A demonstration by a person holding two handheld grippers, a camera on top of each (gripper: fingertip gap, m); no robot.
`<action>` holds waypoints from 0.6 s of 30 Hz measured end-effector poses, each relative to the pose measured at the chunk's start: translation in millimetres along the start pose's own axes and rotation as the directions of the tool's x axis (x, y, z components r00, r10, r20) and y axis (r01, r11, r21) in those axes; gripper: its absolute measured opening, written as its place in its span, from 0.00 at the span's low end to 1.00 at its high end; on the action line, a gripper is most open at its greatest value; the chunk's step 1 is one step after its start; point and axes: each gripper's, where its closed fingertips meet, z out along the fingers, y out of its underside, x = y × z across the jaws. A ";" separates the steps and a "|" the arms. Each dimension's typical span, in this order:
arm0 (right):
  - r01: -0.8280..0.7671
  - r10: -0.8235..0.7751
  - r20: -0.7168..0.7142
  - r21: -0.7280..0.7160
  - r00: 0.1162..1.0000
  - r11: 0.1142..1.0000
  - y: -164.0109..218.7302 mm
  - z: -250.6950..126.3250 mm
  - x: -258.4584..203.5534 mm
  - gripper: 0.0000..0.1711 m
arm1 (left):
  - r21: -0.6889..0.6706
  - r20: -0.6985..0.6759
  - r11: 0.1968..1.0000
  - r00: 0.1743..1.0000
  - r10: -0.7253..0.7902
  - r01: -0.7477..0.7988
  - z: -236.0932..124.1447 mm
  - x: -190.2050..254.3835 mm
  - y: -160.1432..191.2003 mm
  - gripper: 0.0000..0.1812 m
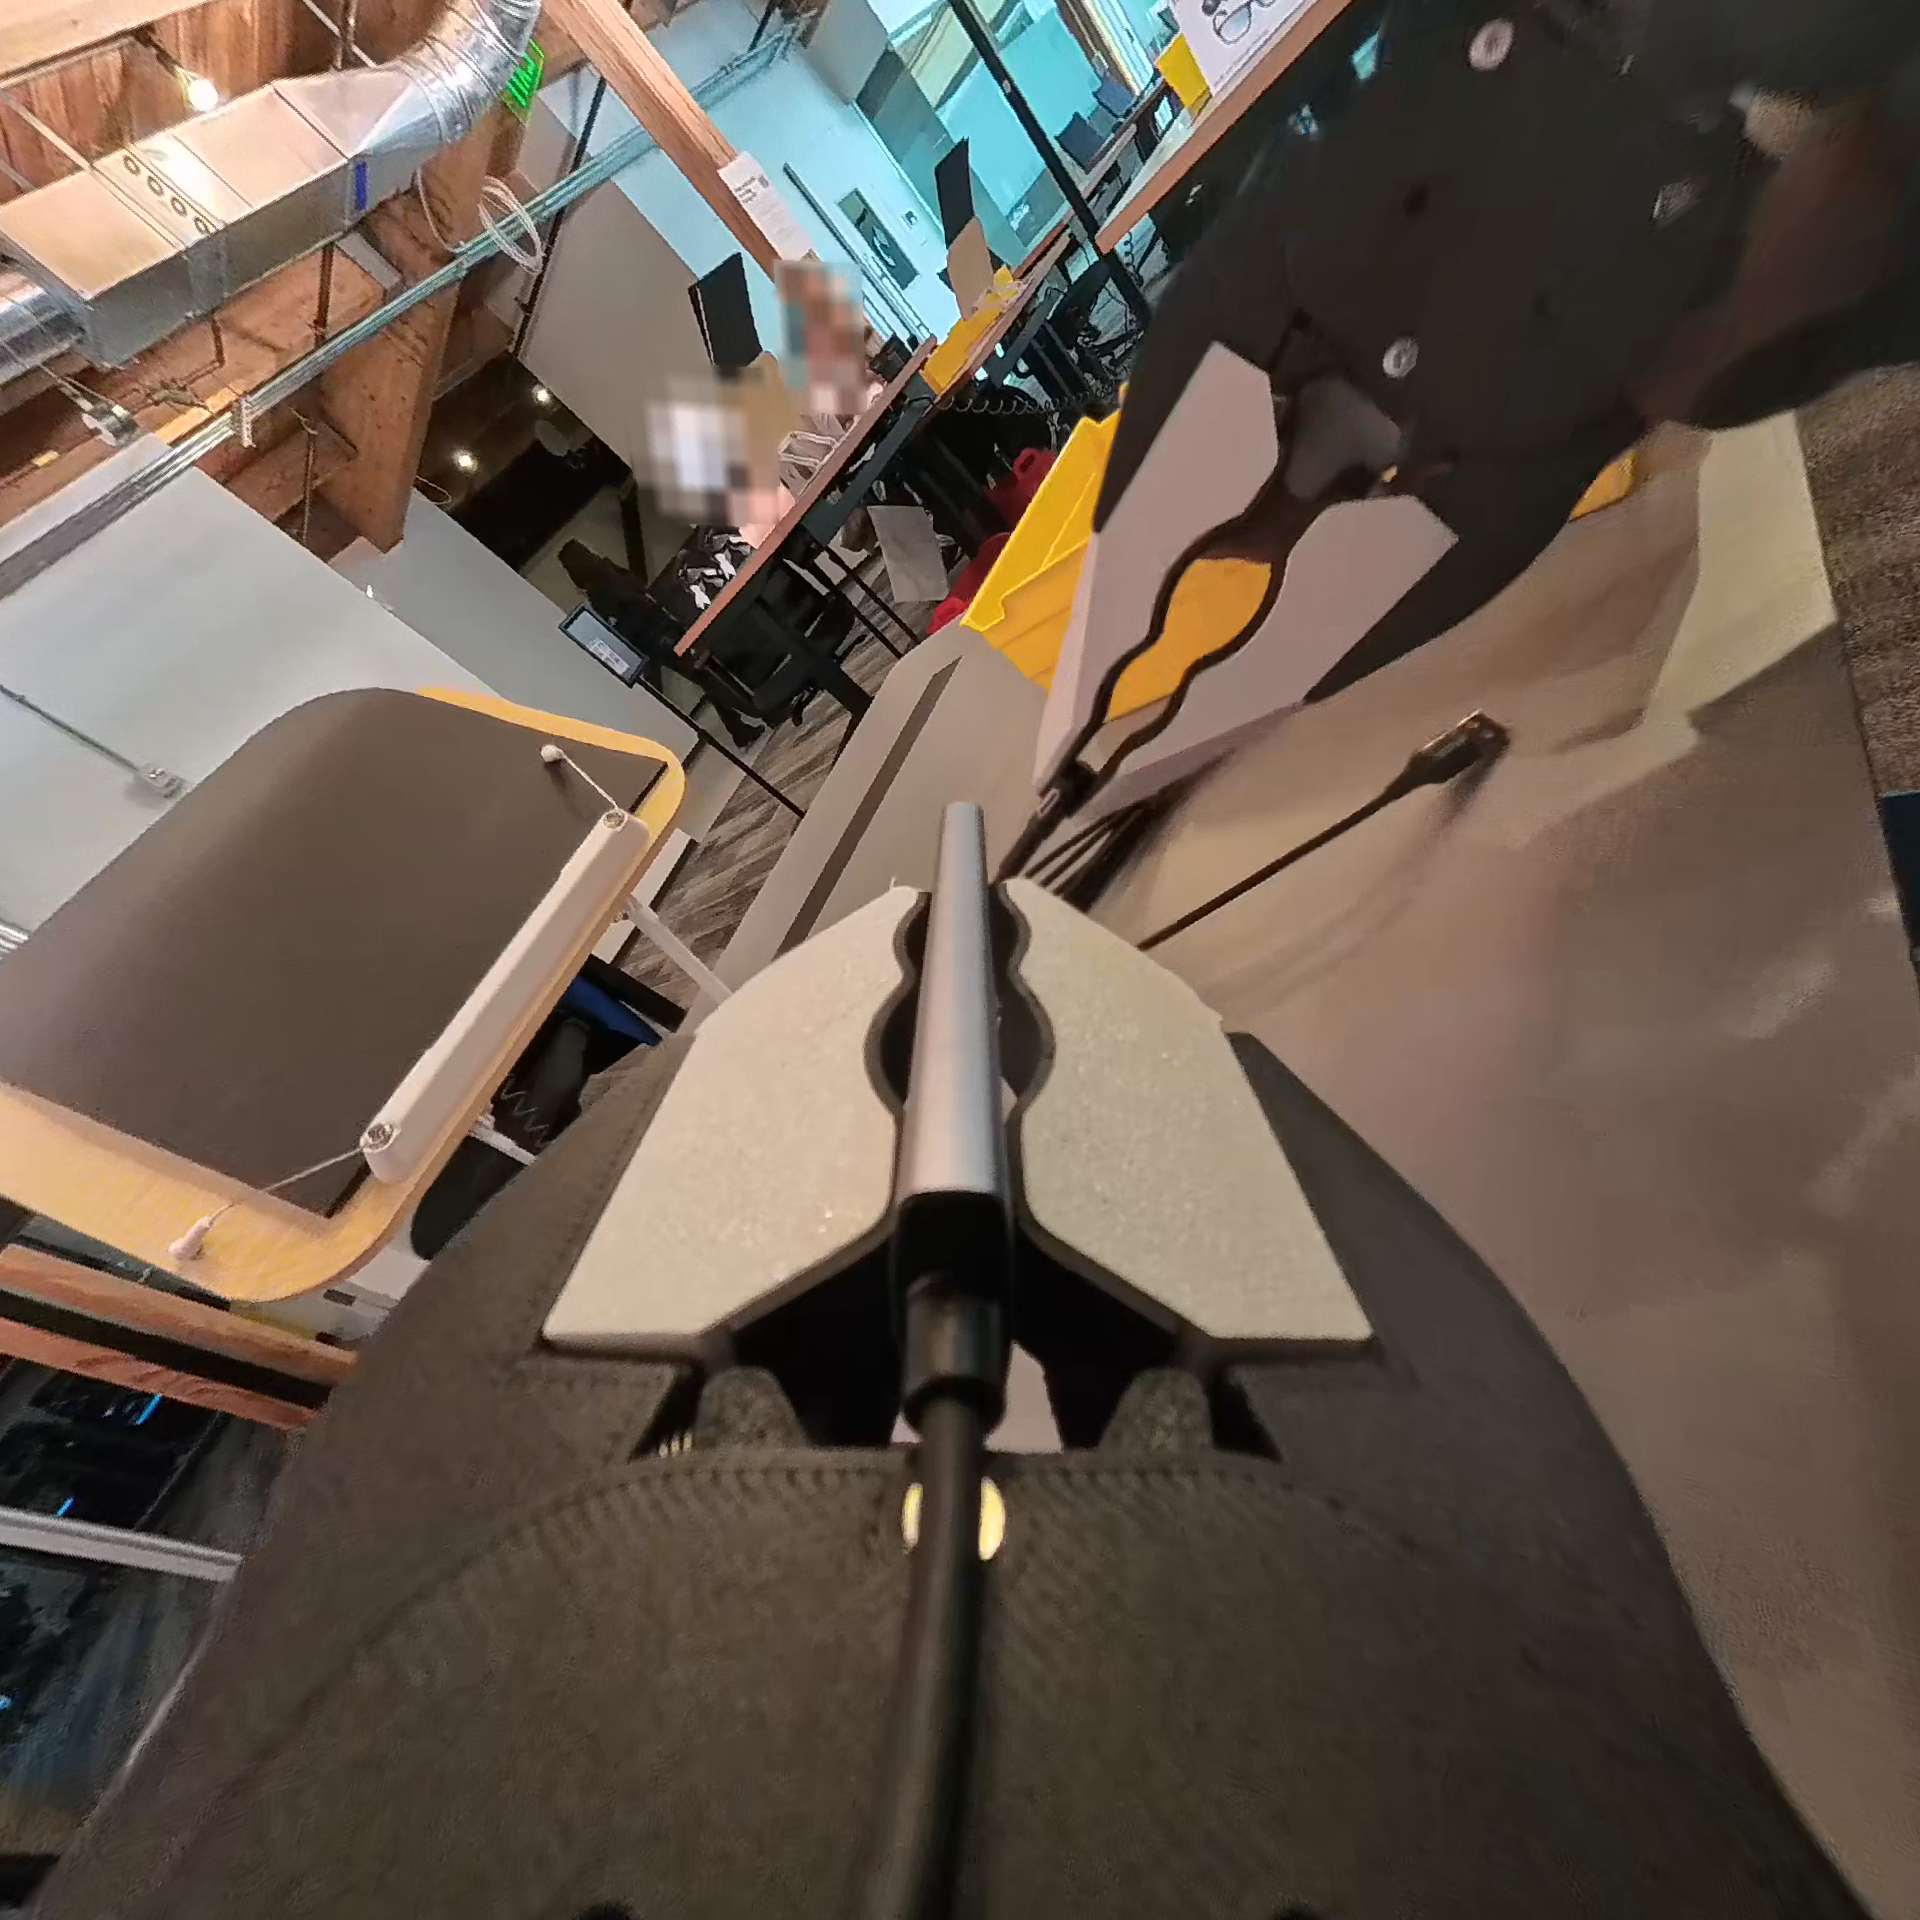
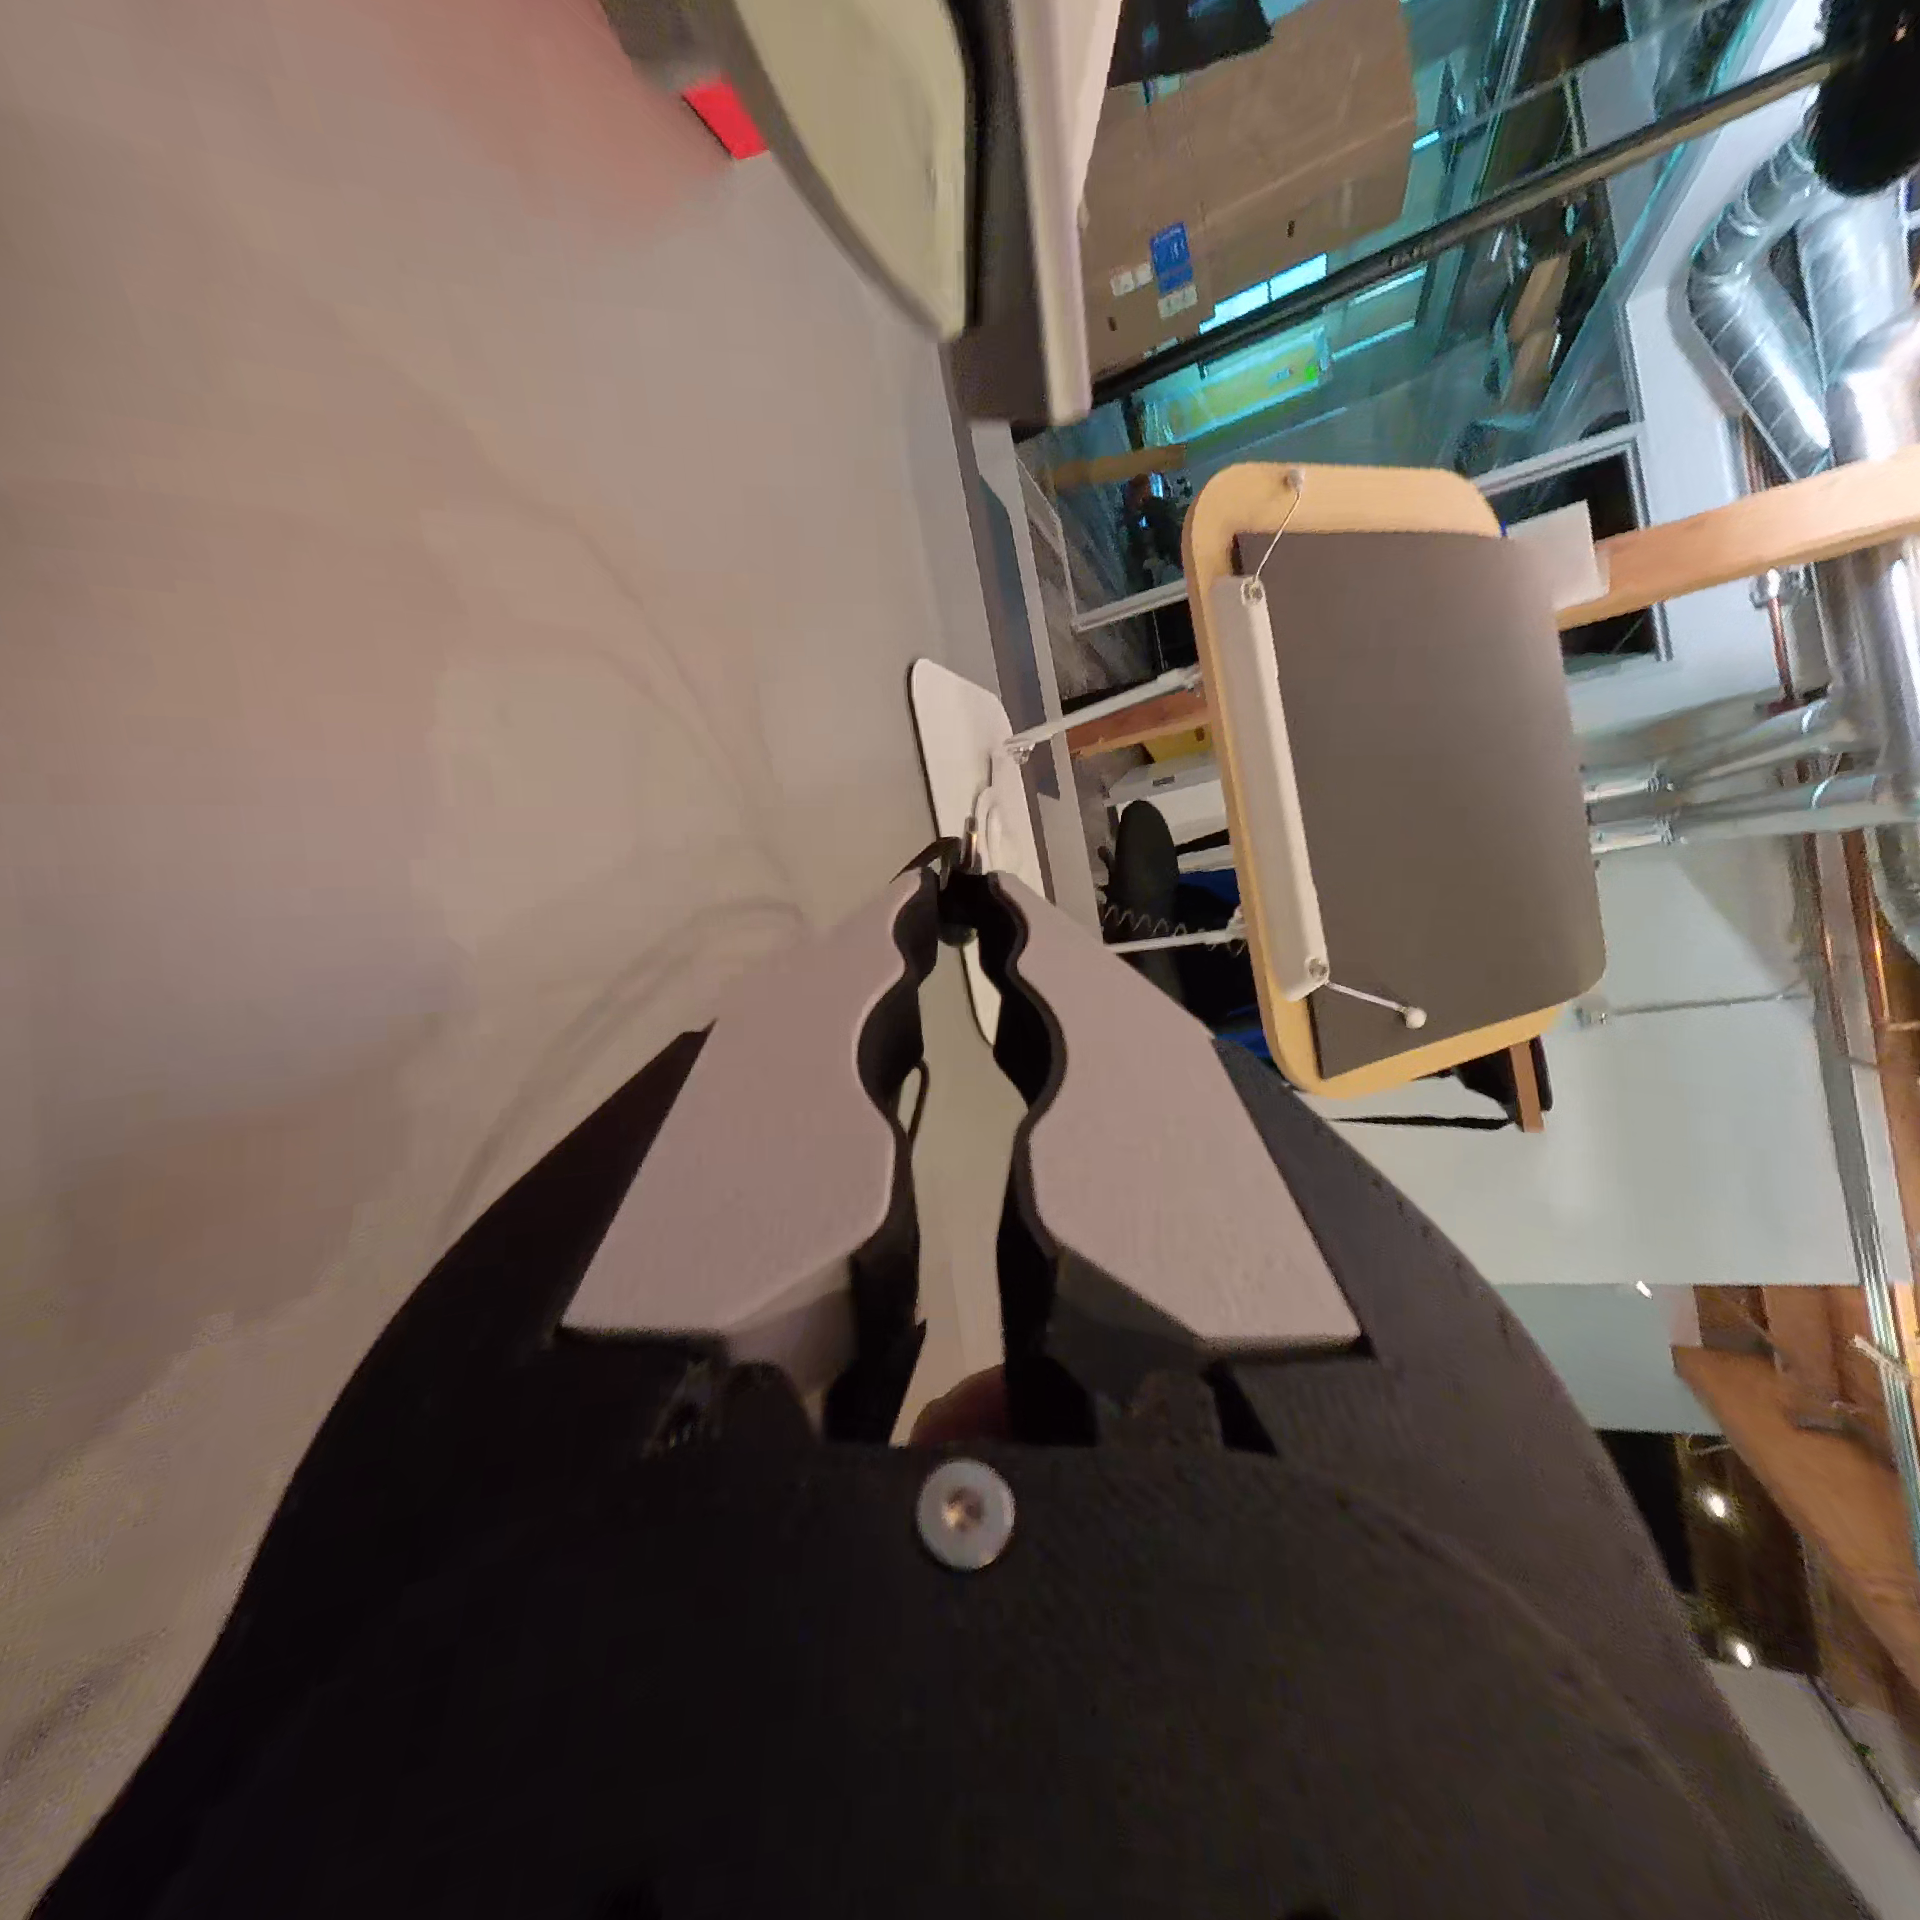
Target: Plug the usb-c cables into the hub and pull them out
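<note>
The left gripper (image 1: 961, 914) was clamped on the slim grey hub (image 1: 956, 1039), which ran out between its jaws above the pale table (image 1: 1455, 1143). Just beyond the hub's tip, the right gripper (image 1: 1070, 769) pinched a black usb-c cable (image 2: 951, 914) end at its fingertips. A second cable (image 1: 1351, 821) lay loose on the table, right of the hub.
</note>
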 end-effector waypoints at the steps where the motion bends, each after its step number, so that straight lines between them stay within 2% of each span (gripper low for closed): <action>1: 0.013 -0.013 0.006 0.009 1.000 1.000 -4.8 -1.3 2.0 0.02 | -0.006 0.000 1.000 1.000 0.011 -0.011 1.1 -0.4 0.6 0.05; 12: 0.143 -0.148 0.065 0.083 0.987 0.986 -44.8 -8.7 9.0 0.03 | -0.054 -0.012 0.975 0.976 0.216 -0.216 9.8 7.7 -1.8 0.06; 18: 0.192 -0.204 0.119 0.105 0.972 0.976 -50.5 -12.0 8.9 0.02 | -0.071 -0.009 0.932 0.935 0.355 -0.354 8.5 7.7 -9.3 0.06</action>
